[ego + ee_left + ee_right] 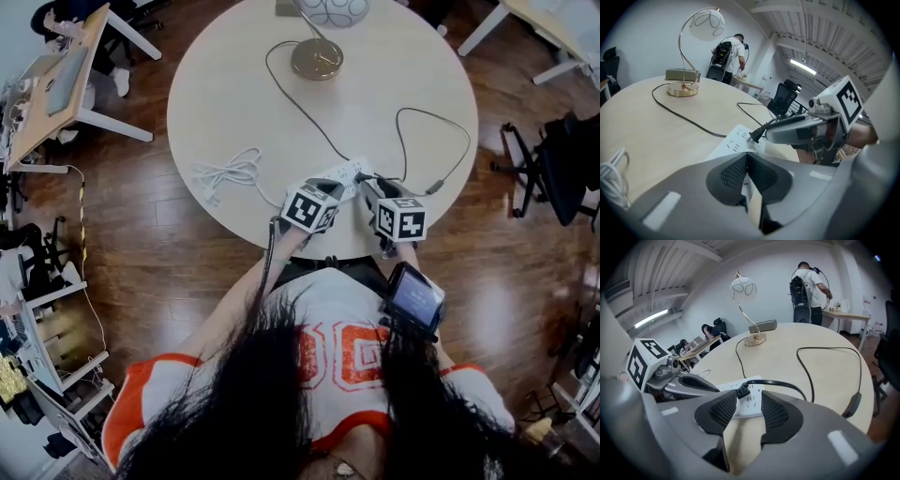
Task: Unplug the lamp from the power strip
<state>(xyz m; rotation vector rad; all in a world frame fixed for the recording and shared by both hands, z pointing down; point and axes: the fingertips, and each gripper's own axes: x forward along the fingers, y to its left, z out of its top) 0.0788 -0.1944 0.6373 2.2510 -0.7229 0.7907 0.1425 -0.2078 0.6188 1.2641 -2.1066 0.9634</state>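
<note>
White power strip (pixel 735 139) sits half hidden, pinched by left gripper (pixel 748 158); right gripper (pixel 749 403) gapes beside black plug (pixel 742 391).

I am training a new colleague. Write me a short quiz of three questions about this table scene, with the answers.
1. True or false: the lamp stands upright on the round table.
2. The right tongs are: A) open, B) shut with nothing in them, C) shut on the lamp.
3. Which colour has the plug at the power strip?
Key: 1 true; 2 A; 3 black.
</note>
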